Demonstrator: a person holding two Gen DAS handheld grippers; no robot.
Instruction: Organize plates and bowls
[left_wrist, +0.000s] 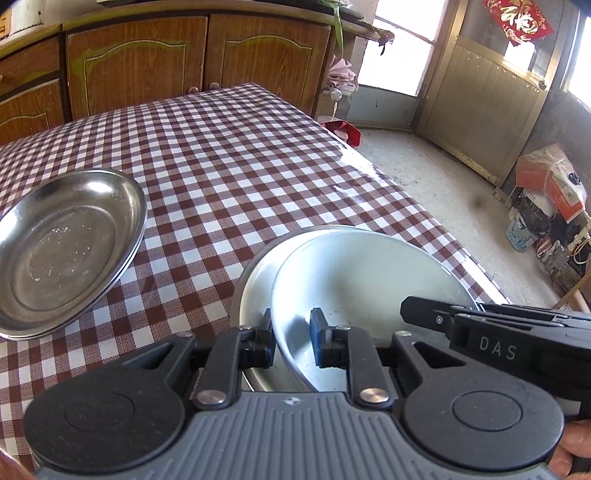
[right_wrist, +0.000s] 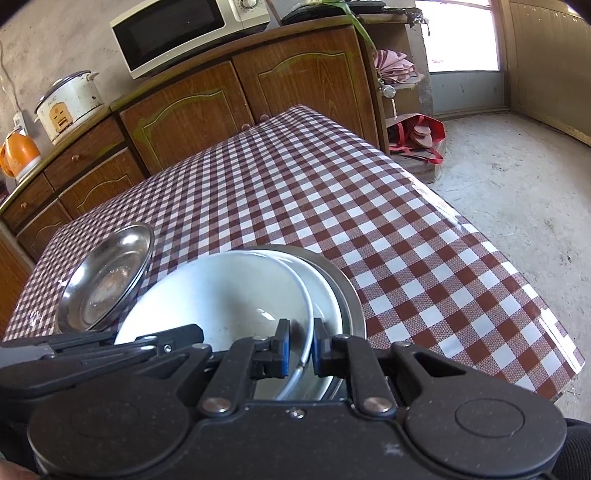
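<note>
White bowl tilted inside a steel bowl at the near right part of the checked table. Left gripper: jaws astride the white bowl's near rim, parted a little, pad contact not certain. Right gripper: pinched on the same rim. Steel plates stacked to the left, just beside. Table's far half bare; right edge drops to concrete floor. "DAS" legible on the right gripper's body in the left wrist view.
</note>
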